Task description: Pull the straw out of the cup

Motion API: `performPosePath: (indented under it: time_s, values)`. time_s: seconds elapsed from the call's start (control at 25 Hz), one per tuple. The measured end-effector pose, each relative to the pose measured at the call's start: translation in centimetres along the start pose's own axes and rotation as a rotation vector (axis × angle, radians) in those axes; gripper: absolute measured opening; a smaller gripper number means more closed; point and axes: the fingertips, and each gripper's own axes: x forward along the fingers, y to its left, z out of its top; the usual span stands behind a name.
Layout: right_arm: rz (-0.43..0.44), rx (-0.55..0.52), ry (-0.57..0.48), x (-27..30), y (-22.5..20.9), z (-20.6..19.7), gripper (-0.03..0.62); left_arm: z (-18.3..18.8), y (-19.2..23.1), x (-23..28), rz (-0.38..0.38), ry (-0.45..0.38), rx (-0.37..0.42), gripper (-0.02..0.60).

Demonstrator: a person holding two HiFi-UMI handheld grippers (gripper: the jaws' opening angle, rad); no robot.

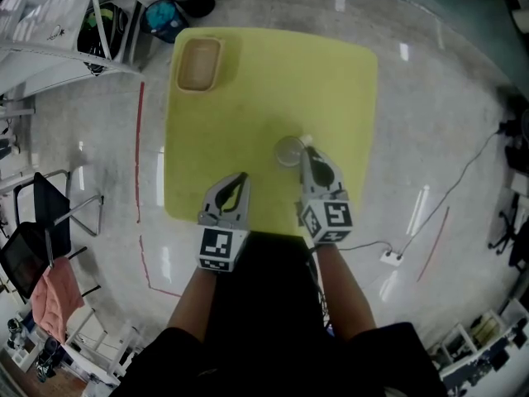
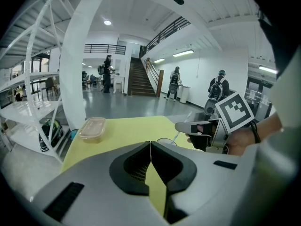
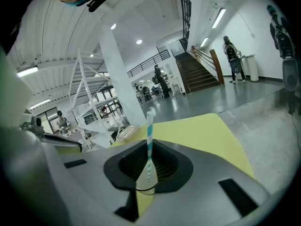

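I held the straw pinched in my right tongs at the cup; left tongs pressed together, empty.

The tabletop is a plain yellow square with rounded corners, matte and evenly coloured. Two things lie on it. A box sits in the far left corner, close to both edges and square to them. It is a shallow rectangular tub with rounded corners, translucent with a beige cast, and a lid is on it. A cup stands upright right of centre, in the near half of the tabletop. It is clear and shows from above as a pale grey ring. Box and cup are well apart, with bare yellow between them. The near edge of the tabletop is partly hidden in the head view.
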Motion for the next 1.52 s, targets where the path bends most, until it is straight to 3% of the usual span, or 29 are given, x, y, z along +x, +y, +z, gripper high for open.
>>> performPosePath:
  time_s: [0.8, 1.52]
  values:
    - [-0.049, -0.061, -0.087, -4.8, 2.0, 4.3, 0.035, 3.3, -1.2, -3.2, -0.049, -0.11, 0.028, 0.044]
    - [-0.15, -0.095, -0.205, -11.8, 5.7, 8.2, 0.035, 7.4, -3.7, -8.0, -0.152, -0.231, 0.071, 0.044]
